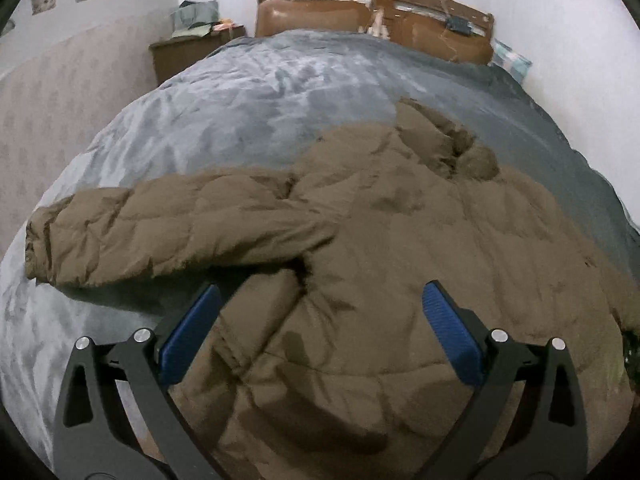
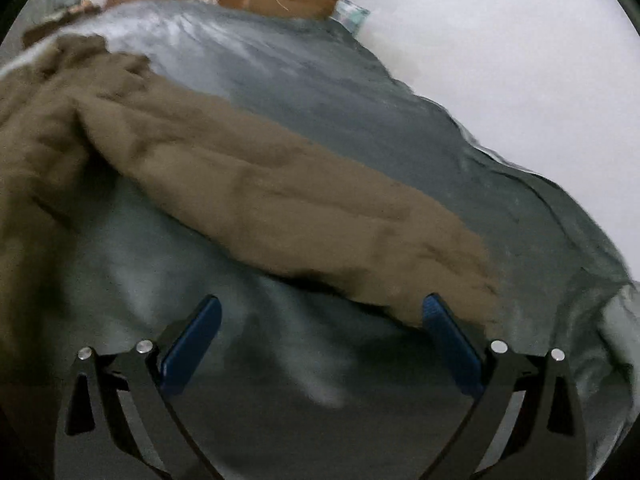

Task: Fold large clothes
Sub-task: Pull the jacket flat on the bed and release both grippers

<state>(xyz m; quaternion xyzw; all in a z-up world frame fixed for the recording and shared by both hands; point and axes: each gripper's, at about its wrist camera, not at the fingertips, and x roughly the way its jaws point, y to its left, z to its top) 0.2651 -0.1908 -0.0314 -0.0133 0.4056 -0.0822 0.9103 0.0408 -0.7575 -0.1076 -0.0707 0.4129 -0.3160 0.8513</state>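
Note:
A large brown padded jacket (image 1: 400, 248) lies spread flat on the grey bed cover (image 1: 248, 96), one sleeve (image 1: 160, 228) stretched out to the left. My left gripper (image 1: 320, 300) is open and empty, hovering over the jacket's near hem, its blue pads (image 1: 192, 332) wide apart. In the right wrist view the jacket's other sleeve (image 2: 312, 204) runs diagonally down to the right across the cover (image 2: 420, 120). My right gripper (image 2: 320, 312) is open and empty, just short of that sleeve's cuff (image 2: 460, 272); its right fingertip is close by the cuff's edge.
A worn brown headboard (image 1: 372, 12) stands at the far end of the bed. A wooden nightstand (image 1: 188, 52) with clutter sits at the far left. White walls run along the right side of the bed; a patterned wall is on the left.

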